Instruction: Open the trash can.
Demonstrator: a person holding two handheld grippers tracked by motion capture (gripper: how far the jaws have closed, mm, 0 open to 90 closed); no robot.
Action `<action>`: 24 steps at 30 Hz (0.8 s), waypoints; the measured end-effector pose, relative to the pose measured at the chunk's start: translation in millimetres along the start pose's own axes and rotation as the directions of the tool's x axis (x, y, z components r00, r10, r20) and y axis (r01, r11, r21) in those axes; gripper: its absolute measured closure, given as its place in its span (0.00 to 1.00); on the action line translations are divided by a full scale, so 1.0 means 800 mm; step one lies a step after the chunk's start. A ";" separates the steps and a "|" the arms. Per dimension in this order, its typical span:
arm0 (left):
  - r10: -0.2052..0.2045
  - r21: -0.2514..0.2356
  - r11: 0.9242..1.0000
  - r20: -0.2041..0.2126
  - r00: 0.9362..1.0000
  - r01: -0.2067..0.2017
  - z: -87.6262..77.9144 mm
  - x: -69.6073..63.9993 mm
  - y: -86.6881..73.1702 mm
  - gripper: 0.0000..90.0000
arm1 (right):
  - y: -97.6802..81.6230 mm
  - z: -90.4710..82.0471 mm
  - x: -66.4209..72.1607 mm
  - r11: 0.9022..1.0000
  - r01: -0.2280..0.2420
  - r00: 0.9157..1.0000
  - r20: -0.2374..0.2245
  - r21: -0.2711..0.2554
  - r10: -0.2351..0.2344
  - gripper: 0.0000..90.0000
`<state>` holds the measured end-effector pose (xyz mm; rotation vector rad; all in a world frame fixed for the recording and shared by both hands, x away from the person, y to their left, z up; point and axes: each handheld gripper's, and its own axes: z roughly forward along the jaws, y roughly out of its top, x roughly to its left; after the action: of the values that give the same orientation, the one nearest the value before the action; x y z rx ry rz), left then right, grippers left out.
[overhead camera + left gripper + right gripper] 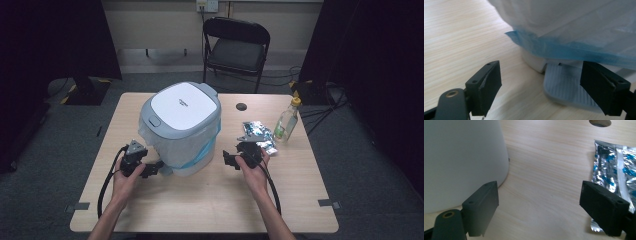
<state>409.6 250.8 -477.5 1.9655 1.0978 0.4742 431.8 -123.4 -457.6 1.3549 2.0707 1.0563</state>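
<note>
bins: one pedal bin, white lid down, clear liner with a blue hem, sitting mid-desk toward the far edge
foil packets: looks like two, in a pile right of the bin
bottles: one, near the desk's right edge
left gripper: jaws apart, nothing between the pads, bin's grey foot pedal just ahead of the gap
right gripper: jaws wide apart, holding nothing, bin wall off one jaw, packets by the other

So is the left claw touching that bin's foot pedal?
Apart. In the left gripper view the open left claw hovers short of the pedal, bare table between.
</note>
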 end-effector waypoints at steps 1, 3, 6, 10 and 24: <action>0.004 -0.001 1.000 0.010 1.000 -0.004 0.002 -0.001 0.000 0.19 | 0.002 0.001 0.001 1.000 0.008 1.000 -0.004 -0.001 -0.008 0.16; 0.014 0.009 1.000 0.029 0.999 -0.014 0.005 -0.005 -0.001 0.19 | 0.006 0.003 0.004 1.000 0.010 1.000 -0.007 -0.009 -0.010 0.16; 0.008 0.019 1.000 0.071 0.997 -0.010 0.007 -0.008 -0.004 0.22 | 0.008 0.005 0.003 1.000 0.013 1.000 -0.002 -0.016 -0.013 0.16; 0.031 0.020 0.999 0.050 0.998 -0.032 0.001 -0.011 -0.004 0.21 | 0.006 0.007 -0.001 1.000 0.010 1.000 0.008 -0.003 -0.010 0.17; -0.064 0.028 0.997 -0.088 0.994 0.067 0.005 0.045 -0.021 0.24 | 0.005 0.017 0.004 1.000 0.028 1.000 -0.009 -0.002 -0.028 0.17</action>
<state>423.4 283.5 -495.4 1.9449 1.2272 0.5141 442.4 -114.9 -462.8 1.3189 2.0886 1.0548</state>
